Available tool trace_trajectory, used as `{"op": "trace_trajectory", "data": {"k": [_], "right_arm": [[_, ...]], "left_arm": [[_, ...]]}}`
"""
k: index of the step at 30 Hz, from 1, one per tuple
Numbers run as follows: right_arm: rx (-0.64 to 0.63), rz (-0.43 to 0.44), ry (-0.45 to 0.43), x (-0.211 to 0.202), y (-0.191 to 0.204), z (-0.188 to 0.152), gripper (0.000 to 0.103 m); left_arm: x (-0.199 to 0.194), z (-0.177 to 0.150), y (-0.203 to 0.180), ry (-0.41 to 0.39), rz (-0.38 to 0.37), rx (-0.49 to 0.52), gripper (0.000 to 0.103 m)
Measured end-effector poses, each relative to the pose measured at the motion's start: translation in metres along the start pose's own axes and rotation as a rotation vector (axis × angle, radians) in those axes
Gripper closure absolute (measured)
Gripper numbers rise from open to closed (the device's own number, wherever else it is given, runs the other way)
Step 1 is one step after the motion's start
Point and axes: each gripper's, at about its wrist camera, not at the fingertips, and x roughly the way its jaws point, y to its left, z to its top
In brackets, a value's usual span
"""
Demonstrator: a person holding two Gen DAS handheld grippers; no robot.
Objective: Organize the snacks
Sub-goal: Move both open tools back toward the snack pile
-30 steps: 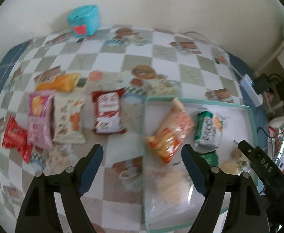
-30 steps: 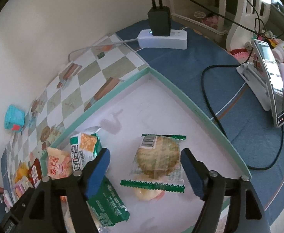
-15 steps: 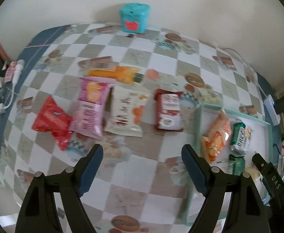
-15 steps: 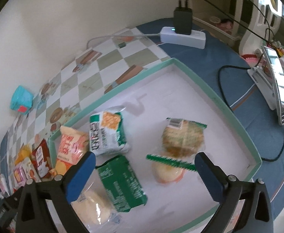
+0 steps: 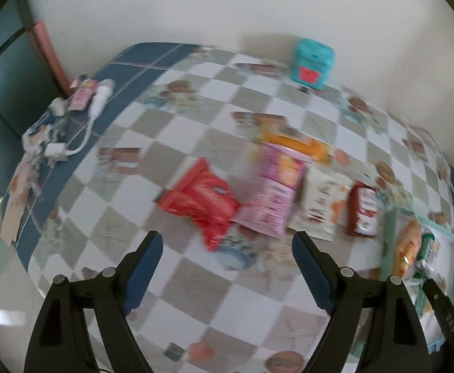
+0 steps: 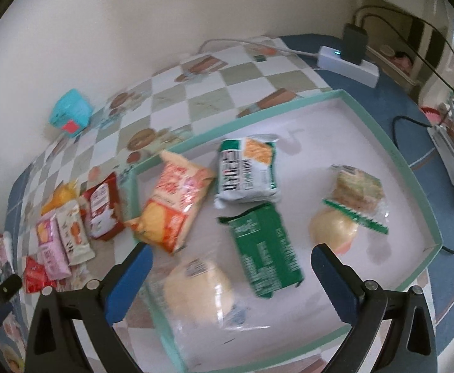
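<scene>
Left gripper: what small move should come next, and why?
Probably lower the left gripper, jaws opening and empty, onto the red packet just ahead. It lies loose on the checkered cloth, outside the tray holding the other snacks.

Checkered table [image 5: 227,304]: snack packets [image 5: 270,199], tray [image 6: 419,186], teal box [image 5: 312,63], power strip [image 6: 348,65].

Left gripper [image 5: 227,248]: bottom centre of the left wrist view, pitched steeply down, jaws opening, nothing between them. Blue pads [image 5: 147,261] on black fingers, both clear of any object. Right gripper [image 6: 230,264]: bottom centre of the right wrist view, also angled steeply down, jaws spread wide, not clamped on anything. Each one's black body shows in the other's view: the left at the lower left edge, the right at the lower right.
</scene>
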Motion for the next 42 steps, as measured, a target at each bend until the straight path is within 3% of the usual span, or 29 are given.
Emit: {"op": "trace_trajectory", "data": {"k": [10,14,25,32,36,42], "right_arm": [[-0.090,-0.003,0.014,0.005,0.036,-0.014,0.000],[-0.127,0.005,0.019,0.009,0.052,-0.018,0.000],[-0.159,0.013,0.004,0.015,0.079,-0.022,0.000],[-0.162,0.065,-0.096,-0.003,0.091,-0.012,0.000],[-0.169,0.137,-0.090,-0.003,0.103,-0.011,0.000],[-0.191,0.176,-0.074,0.006,0.119,-0.010,0.000]], "left_arm": [[0.015,0.009,0.076,0.011,0.062,-0.179,0.009],[0.025,0.011,0.093,0.035,0.044,-0.223,0.009],[0.041,0.015,0.124,0.070,0.011,-0.335,0.009],[0.048,0.016,0.132,0.087,-0.001,-0.369,0.009],[0.051,0.018,0.131,0.093,-0.011,-0.371,0.009],[0.059,0.020,0.130,0.107,-0.029,-0.390,0.009]]}}
